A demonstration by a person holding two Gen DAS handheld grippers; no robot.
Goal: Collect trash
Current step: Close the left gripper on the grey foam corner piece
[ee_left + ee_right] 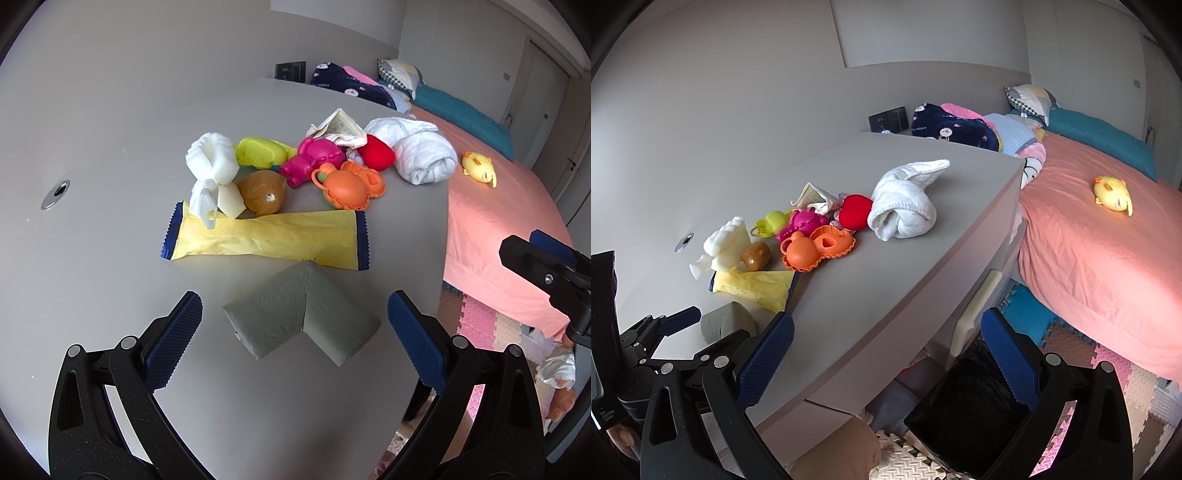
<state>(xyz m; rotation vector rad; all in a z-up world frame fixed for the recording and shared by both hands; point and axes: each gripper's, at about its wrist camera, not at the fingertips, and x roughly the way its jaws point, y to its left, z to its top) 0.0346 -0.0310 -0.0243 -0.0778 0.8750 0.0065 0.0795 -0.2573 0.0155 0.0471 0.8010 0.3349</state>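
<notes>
- The left gripper [295, 325] hangs low over the grey desk [110, 147] with its blue-padded jaws spread wide and gripping nothing; a grey L-shaped foam corner piece [301, 314] lies on the desk between the fingertips, touching neither.
- Just beyond the foam piece lies a flattened yellow wrapper [266, 238] with dark blue serrated ends, stretched across the gripper's line of approach.
- A white foam scrap [216, 171] rests on the wrapper's left end, with a brown ball-like object [262, 192] beside it.
- Behind these sits a cluster of plastic toys: a lime-green one [260, 151], a pink one [312, 158], an orange one [349, 186] and a red one [376, 152].
- A crumpled paper [338, 129] lies at the back of the cluster, touching the toys.
- A rolled white towel [421, 153] sits near the desk's right edge.
- The right gripper [886, 339] is held off the desk's edge, jaws wide apart and empty, above a black bin [967, 406] on the floor.
- A pink-covered bed [1100, 258] stands beside the desk, with a yellow plush toy [1112, 192] on it.
</notes>
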